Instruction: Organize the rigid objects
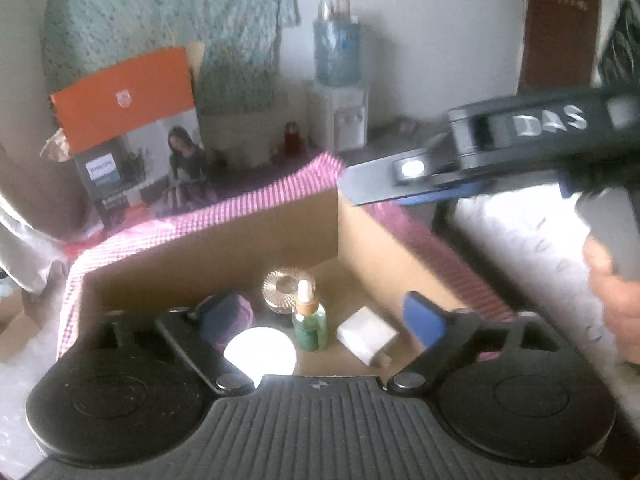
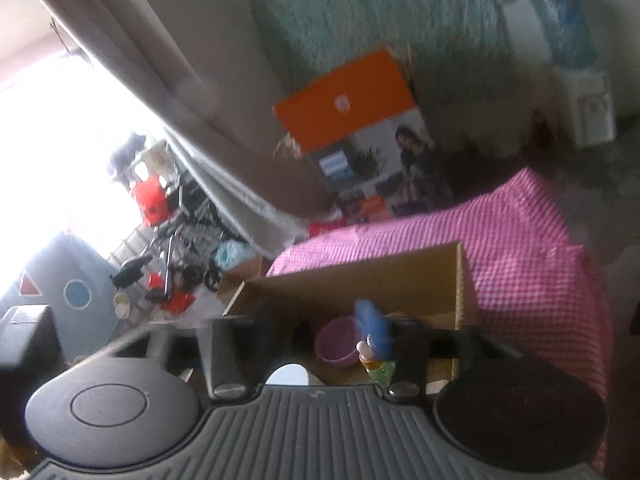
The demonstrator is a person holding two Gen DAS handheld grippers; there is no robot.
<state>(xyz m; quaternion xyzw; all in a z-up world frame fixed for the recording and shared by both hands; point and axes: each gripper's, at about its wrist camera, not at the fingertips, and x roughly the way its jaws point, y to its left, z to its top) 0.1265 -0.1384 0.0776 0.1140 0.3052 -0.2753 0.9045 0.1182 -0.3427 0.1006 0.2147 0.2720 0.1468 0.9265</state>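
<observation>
Pink-and-white checked cloth (image 1: pixel 256 208) covers the tabletop, and an open cardboard box (image 1: pixel 224 256) stands on it. Both views are blurred.

On the left gripper (image 1: pixel 320 320) the fingers (image 1: pixel 424 322) stand wide apart, blue pad on the right one, and nothing is clamped between them. Seen through the gap, on the box floor, are a green dropper bottle (image 1: pixel 309 326) standing upright, a white charger block (image 1: pixel 366 336) lying just to its right, a round ribbed metallic lid (image 1: pixel 285 285) behind the bottle, a purple thing (image 1: pixel 226 318) to the left (too blurred to name), and a bright white disc (image 1: pixel 260 352) in front of it. None of these touches the fingers as far as I can tell. This gripper tilts down into the box from its near side.

The right gripper (image 2: pixel 316 340) is also parted, its blue-padded finger (image 2: pixel 374 332) smeared by motion; no object sits between the fingers. From its own camera it hangs over the box's near edge, with a purple bowl (image 2: pixel 338 342) and the bottle's top just below the pad. In the left view it reaches in from the right above the box's far corner, level with the rim, and a hand (image 1: pixel 616 304) grips its handle at the frame's right edge.

Beyond the tabletop lean an orange-topped product carton (image 1: pixel 132 136) and a teal cloth (image 1: pixel 168 20) on the wall.
</observation>
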